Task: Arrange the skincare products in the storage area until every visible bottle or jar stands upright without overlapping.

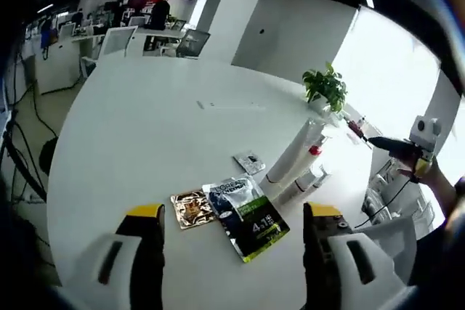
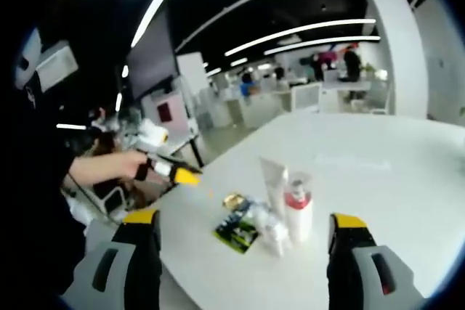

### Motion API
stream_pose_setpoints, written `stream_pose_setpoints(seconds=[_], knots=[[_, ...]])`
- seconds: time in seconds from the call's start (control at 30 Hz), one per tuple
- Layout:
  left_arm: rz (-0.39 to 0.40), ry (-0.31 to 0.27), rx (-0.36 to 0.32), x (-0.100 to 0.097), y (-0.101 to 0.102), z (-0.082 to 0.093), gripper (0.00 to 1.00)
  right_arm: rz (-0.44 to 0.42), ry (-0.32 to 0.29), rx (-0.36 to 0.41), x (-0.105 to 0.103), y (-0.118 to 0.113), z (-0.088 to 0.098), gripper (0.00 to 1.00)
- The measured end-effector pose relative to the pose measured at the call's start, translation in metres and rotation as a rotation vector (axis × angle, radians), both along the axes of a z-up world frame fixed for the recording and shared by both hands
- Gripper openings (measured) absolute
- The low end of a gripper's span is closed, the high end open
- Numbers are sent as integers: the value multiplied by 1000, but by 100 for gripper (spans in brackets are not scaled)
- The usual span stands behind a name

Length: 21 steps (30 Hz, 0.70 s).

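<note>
The left claw (image 1: pixel 233 226) is spread wide with nothing between its yellow-tipped jaws, hovering over the near edge of the round white worktop (image 1: pixel 145 136). Just beyond the jaws lie a dark green sachet (image 1: pixel 246 215) and, touching its left side, a small gold packet (image 1: pixel 192 208). A little farther sits a small grey packet (image 1: pixel 249 162). To the right of these stand the skincare products: a tall white tube (image 1: pixel 294 150), a red-capped bottle (image 1: pixel 311 156) and a small clear bottle (image 1: pixel 314 177), close together. A potted plant (image 1: pixel 326 86) stands farther right, near the worktop's far edge.

In the right gripper view, the right claw (image 2: pixel 245 230) is likewise wide open and empty. Between its jaws the white tube (image 2: pixel 275 177), the red-capped bottle (image 2: pixel 298 207) and a smaller clear bottle (image 2: pixel 272 231) stand upright, with the green sachet (image 2: pixel 237 231) flat at their left. The left claw (image 2: pixel 187 176) comes in from the left, held by a hand (image 2: pixel 116 166).
</note>
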State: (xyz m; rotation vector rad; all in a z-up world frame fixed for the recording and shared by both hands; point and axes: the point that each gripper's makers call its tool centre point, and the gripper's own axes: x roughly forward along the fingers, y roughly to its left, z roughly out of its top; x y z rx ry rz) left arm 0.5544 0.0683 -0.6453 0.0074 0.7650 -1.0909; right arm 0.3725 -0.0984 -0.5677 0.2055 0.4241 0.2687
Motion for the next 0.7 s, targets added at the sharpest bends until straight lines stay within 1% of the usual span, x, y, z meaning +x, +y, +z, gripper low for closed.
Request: stream_pose_setpoints(seconds=[0.1, 0.27, 0.37, 0.47, 0.53, 0.6, 0.63, 0.7], knots=[[2, 5, 4, -7, 4, 5, 75, 0, -2, -1, -1, 0, 1, 98], [-4, -3, -14, -22, 8, 16, 80, -1, -3, -4, -6, 1, 3, 98], [-10, -7, -22, -29, 11, 24, 81, -3, -3, -6, -9, 0, 4, 98], [-6, -16, -25, -32, 16, 31, 83, -6, -8, -8, -13, 1, 6, 97], [-3, -34, -26, -34, 19, 37, 84, -6, -10, -10, -15, 1, 7, 97], [10, -42, -32, -35, 23, 43, 87, -7, -12, -13, -18, 2, 8, 97], [30, -57, -42, -34, 26, 46, 90, -7, -13, -14, -19, 2, 9, 97], [45, -67, -38, -35, 32, 46, 93, -11, -17, -17, -22, 2, 10, 97]])
